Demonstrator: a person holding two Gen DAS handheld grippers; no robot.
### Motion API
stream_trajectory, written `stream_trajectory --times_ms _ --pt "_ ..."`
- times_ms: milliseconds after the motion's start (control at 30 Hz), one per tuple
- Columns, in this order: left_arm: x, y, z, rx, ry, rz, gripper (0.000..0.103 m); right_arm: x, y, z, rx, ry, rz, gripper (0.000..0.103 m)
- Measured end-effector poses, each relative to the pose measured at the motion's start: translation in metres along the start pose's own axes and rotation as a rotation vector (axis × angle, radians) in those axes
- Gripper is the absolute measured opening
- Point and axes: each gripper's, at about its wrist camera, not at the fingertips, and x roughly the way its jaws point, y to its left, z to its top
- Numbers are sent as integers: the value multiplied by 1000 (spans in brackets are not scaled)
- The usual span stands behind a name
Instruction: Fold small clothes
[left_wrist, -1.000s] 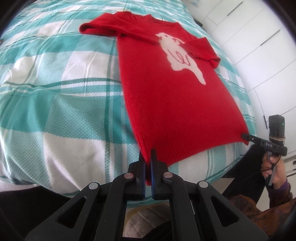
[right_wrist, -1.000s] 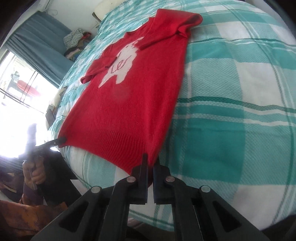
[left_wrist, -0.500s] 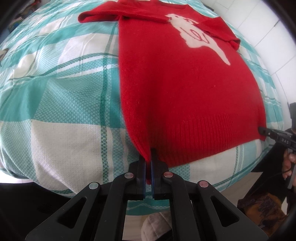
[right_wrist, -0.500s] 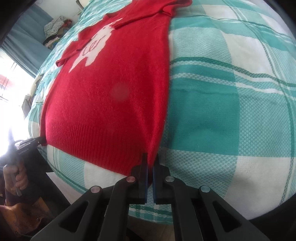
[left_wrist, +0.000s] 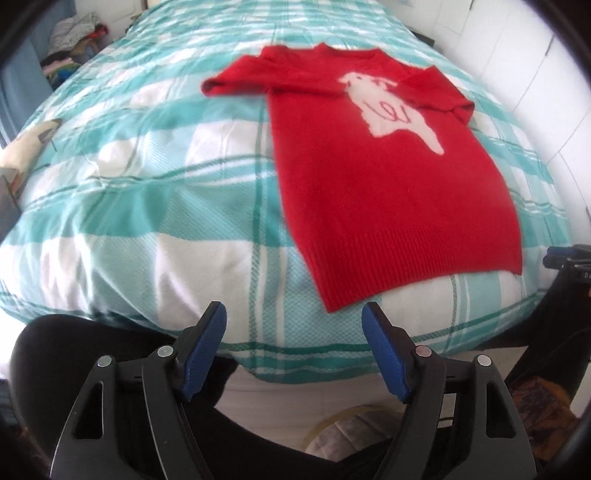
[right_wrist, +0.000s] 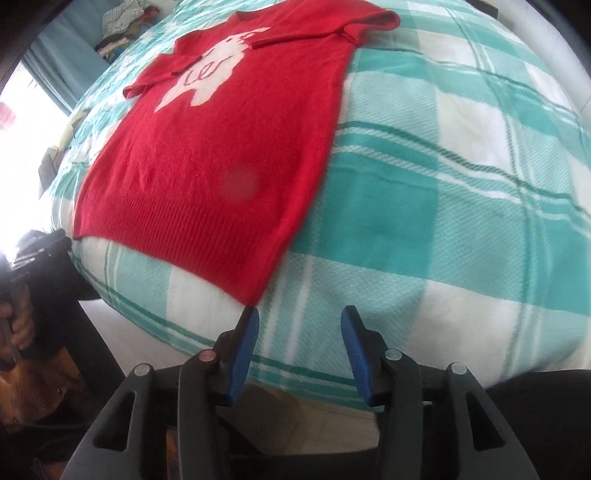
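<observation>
Red sweater (left_wrist: 388, 192): white animal motif with red scrawl, unreadable. No other legible text.

A red sweater (left_wrist: 388, 177) with a white animal motif lies flat on the checked bedspread (left_wrist: 147, 184).

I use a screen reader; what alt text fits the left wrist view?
A red sweater with a white animal motif lies flat on a teal-and-white plaid bedspread. The left tool is opening, nothing between its blue pads, just short of the hem.
</observation>
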Motion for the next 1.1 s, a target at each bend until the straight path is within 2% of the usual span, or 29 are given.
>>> stream_trajectory --times_ms 33,100,167,200,267,333,400,467,533,633,667,700,733,767,800,900,1000,1100 --pt "-11 3 7 -7 -36 5 79 -14 -6 7 -16 -28 -44 46" --pt "-28 5 28 -32 -122 -6 89 -41 -13 32 -71 -115 -142 48" --pt "-34 0 57 -52 -223 -22 93 -61 -9 68 -153 -234 -243 53" --pt "-32 -2 70 -70 -270 -19 93 -65 -4 88 -198 -294 -266 60" --pt "-18 -6 95 -135 -339 -41 93 -61 15 130 -289 -396 -249 64" --pt "2 -6 111 -211 -382 -89 93 -41 38 168 -367 -436 -175 64" --pt "26 -5 114 -261 -392 -116 93 -10 57 202 -418 -419 -79 64" --pt "48 -7 114 -262 -327 -51 93 22 77 224 -457 -401 -37 63" --pt "62 -8 112 -245 -249 -14 92 51 94 239 -493 -392 -37 63" --pt "64 -5 108 -244 -238 0 92 92 106 255 -515 -365 -79 63" --pt "64 -4 109 -246 -239 4 92 105 102 261 -498 -341 -93 63" --pt "64 -3 110 -250 -239 6 92 112 94 267 -453 -319 -79 52" --pt "63 -3 110 -256 -240 4 92 112 83 273 -394 -314 -62 27" --pt "63 -2 110 -261 -241 -1 92 106 71 276 -339 -324 -58 14" --pt "63 -2 110 -264 -241 -6 92 94 59 277 -288 -344 -36 8" --pt "62 -2 111 -263 -237 -23 92 43 5 271 -142 -470 -47 8" --pt "59 -3 109 -262 -241 -36 92 -7 -87 253 89 -566 -83 8" --pt "59 -3 106 -267 -239 -47 92 -39 -181 216 332 -606 -127 8"
